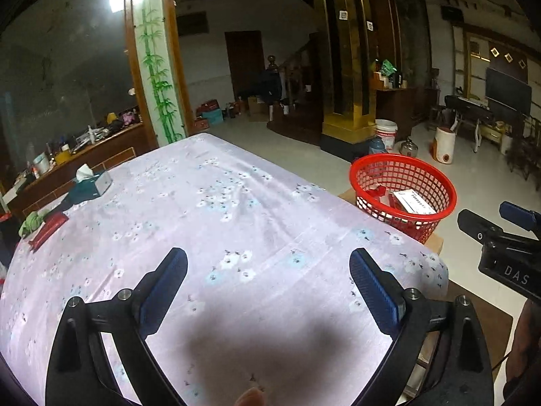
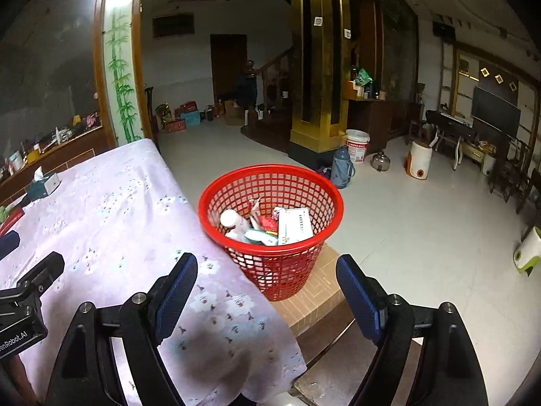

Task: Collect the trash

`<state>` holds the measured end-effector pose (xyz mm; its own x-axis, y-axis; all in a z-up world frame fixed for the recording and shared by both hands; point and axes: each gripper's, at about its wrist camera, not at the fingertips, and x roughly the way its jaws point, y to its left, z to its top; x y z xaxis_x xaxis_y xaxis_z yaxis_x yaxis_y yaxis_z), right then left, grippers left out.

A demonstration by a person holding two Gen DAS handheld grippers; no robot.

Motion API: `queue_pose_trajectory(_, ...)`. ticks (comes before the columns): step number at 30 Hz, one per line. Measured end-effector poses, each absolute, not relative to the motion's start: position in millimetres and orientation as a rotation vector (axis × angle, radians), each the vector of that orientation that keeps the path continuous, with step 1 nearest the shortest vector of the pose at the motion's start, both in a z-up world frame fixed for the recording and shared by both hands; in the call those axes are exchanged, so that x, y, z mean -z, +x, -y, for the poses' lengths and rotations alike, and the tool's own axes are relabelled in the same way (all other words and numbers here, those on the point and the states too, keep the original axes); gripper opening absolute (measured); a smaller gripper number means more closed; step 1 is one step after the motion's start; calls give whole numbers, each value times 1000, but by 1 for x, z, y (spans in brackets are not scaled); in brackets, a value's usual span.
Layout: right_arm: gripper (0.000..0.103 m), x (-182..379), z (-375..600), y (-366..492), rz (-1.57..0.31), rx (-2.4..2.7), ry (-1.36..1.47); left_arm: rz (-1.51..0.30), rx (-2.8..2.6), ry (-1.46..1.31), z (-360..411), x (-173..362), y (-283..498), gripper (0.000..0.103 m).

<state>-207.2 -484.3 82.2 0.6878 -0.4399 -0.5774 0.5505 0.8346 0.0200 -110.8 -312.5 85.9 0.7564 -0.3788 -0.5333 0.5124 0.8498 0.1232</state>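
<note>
Both my left gripper and right gripper open, empty. Basket holds trash; table nearly cleared, looks about done.

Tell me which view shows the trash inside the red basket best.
Right wrist view: it looks down into the red plastic mesh basket, showing bottle, wrappers and card. The left wrist view sees it side-on at the table's edge, contents mostly hidden.
</note>
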Motion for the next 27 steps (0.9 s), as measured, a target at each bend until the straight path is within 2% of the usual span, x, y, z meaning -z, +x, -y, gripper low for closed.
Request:
queue_pose_trajectory(4, 87, -83, 481, -208, -598, 552, 200, -483, 475, 291, 308, -86, -120, 96)
queue_pose_trajectory(13, 87, -81, 473, -201, -606, 545, 186, -543, 411, 314, 303, -81, -115, 96)
queue_pose_trajectory(27, 87, -77, 467, -193, -623, 530, 181, -529, 388, 331, 298, -78, -118, 96)
